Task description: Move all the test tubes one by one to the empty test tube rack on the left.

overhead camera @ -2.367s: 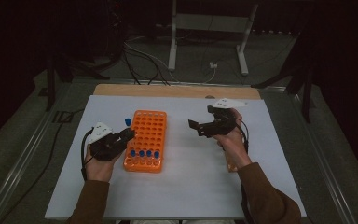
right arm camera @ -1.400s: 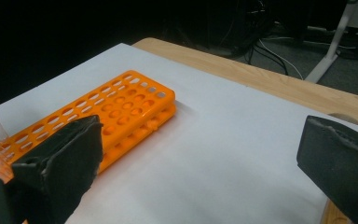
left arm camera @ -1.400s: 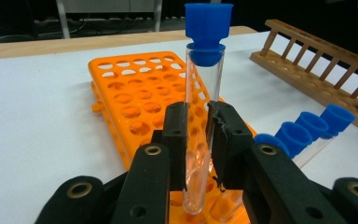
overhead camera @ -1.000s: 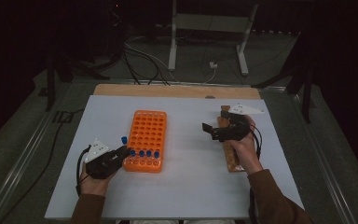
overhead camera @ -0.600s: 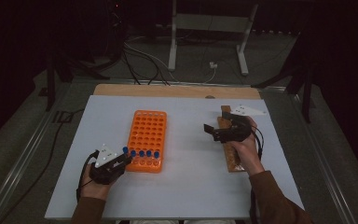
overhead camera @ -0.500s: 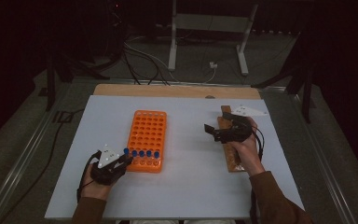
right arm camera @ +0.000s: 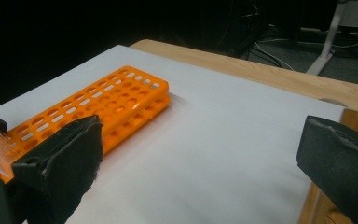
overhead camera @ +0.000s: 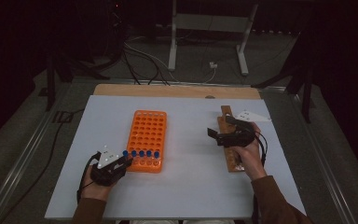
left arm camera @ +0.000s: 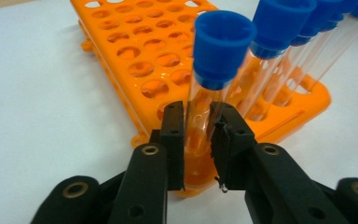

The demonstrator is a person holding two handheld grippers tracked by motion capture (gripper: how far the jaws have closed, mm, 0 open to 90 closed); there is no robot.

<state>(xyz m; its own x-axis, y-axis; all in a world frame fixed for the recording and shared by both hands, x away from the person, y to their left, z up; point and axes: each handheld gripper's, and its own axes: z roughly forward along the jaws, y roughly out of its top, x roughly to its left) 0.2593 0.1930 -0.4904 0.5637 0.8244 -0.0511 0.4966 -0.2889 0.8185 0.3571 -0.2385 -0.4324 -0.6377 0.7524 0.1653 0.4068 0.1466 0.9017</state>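
The blue-capped test tube [left arm camera: 209, 88] stands in the near row of the orange tube rack [overhead camera: 145, 135], at the left end of a line of capped tubes. It leans slightly, with its lower part down in a rack hole. The left tool [left arm camera: 198, 140] is closed on the clear tube body just below the cap, a pad pressing on each side. From above, the left tool [overhead camera: 116, 164] sits at the rack's near left corner, on the white sheet that covers the counter [overhead camera: 177, 93].

The right tool [overhead camera: 223, 135] hovers well to the right of the rack, over a wooden strip [overhead camera: 227, 122]. Its jaws stand wide apart with nothing between them.

The main risk, as I judge it, is the tilt. If the tube is pushed down or pulled up along a line that does not match the hole, its body may bind against the rim. The light rack could then lift or slide across the smooth sheet, since nothing holds it down. The pads grip smooth, round plastic or glass, so the tube could also rotate or slip in the grip if moved quickly. The neighbouring tube [left arm camera: 275, 51] stands just beside it, and a sideways swing could knock its cap. A steadying hold by the right tool on the rack would lessen most of this.
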